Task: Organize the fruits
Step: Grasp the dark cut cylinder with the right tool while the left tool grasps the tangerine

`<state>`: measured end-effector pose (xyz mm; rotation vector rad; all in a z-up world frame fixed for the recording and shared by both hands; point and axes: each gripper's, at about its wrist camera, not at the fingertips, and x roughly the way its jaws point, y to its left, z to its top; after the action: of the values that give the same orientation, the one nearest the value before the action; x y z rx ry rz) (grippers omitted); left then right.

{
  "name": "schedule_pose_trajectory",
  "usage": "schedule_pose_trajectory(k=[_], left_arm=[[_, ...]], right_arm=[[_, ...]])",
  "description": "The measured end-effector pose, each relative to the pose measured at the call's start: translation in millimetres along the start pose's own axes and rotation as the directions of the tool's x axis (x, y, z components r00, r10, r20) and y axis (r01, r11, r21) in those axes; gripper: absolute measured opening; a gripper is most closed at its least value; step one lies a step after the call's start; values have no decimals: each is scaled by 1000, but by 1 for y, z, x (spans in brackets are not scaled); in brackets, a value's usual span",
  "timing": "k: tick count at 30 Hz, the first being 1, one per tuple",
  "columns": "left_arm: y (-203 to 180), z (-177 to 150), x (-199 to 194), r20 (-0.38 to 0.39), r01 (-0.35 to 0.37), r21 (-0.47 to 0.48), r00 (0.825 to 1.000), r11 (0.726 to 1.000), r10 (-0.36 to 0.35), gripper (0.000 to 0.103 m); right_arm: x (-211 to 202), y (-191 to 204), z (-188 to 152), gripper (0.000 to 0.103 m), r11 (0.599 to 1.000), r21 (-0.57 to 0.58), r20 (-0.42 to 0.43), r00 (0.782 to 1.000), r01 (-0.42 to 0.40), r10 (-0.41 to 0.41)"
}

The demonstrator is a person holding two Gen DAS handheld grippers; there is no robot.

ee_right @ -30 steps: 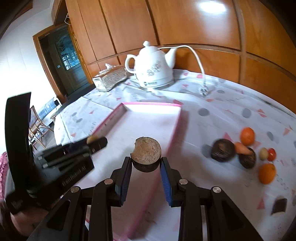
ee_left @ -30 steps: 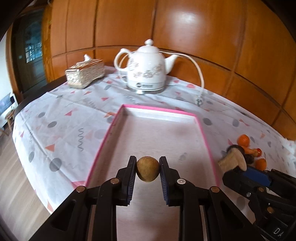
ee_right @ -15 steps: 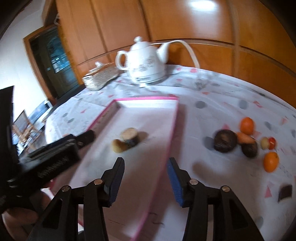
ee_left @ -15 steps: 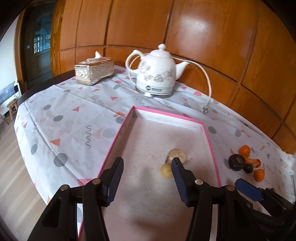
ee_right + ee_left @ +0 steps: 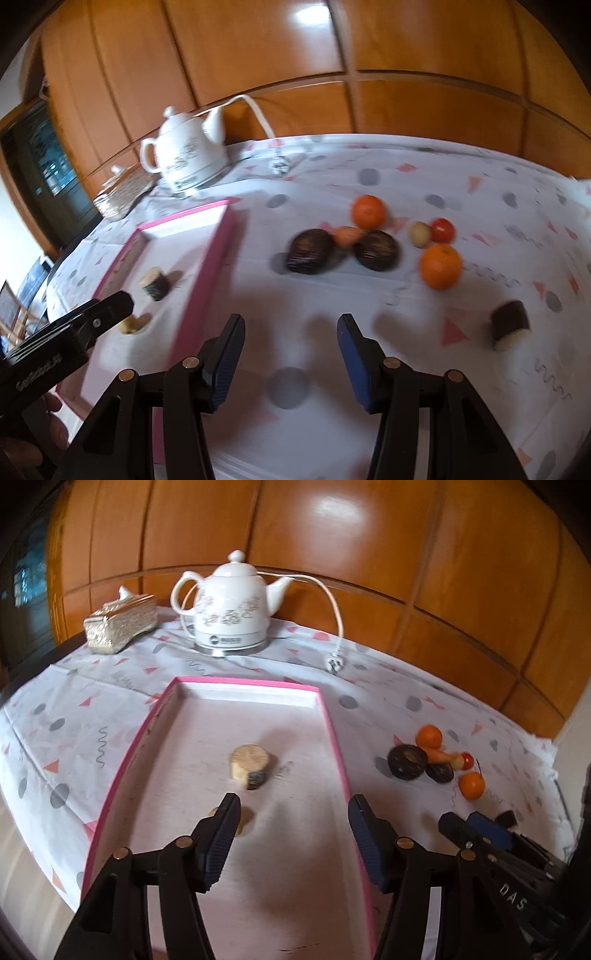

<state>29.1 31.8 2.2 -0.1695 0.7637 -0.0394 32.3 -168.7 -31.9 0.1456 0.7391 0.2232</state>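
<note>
A pink-rimmed tray (image 5: 334, 734) holds a cut fruit piece (image 5: 249, 766) with a tan top and dark skin. A small round brown fruit (image 5: 243, 821) lies nearer, partly hidden by my left finger. My left gripper (image 5: 293, 805) hovers over the tray's near half, its jaws opening with nothing between them. My right gripper (image 5: 291, 326) is open and empty above bare cloth, right of the tray (image 5: 207, 266). Ahead of it lie two oranges (image 5: 440, 266), two dark fruits (image 5: 309, 252), a tomato (image 5: 442, 230) and a dark cut piece (image 5: 509, 325).
A white teapot (image 5: 231, 609) with a cord and a golden tissue box (image 5: 120, 622) stand at the table's back. Wood panelling rises behind them. The patterned tablecloth (image 5: 66, 716) drops off at the left edge. The left gripper's tip (image 5: 92, 325) shows at the tray's near side.
Both grippers opened and let go of their fruit, which now lies in the tray. The left drew back a little. The right swung right, off the tray and over the cloth.
</note>
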Motion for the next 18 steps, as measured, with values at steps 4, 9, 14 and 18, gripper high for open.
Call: schedule_pose_trajectory(k=[4, 9, 14, 18], left_arm=[[-20, -2, 5, -17, 39, 35, 999, 999, -38, 65], [-44, -5, 12, -33, 84, 82, 996, 993, -82, 65], [-69, -8, 16, -40, 123, 133, 992, 984, -118, 65], [-85, -8, 20, -52, 153, 155, 988, 976, -147, 65]], right_arm=[[-4, -24, -5, 53, 998, 48, 5, 999, 43, -44], [-11, -49, -9, 53, 992, 89, 15, 995, 94, -96], [-21, -75, -14, 53, 979, 136, 26, 988, 149, -154], [-30, -91, -14, 53, 970, 159, 44, 980, 183, -192]])
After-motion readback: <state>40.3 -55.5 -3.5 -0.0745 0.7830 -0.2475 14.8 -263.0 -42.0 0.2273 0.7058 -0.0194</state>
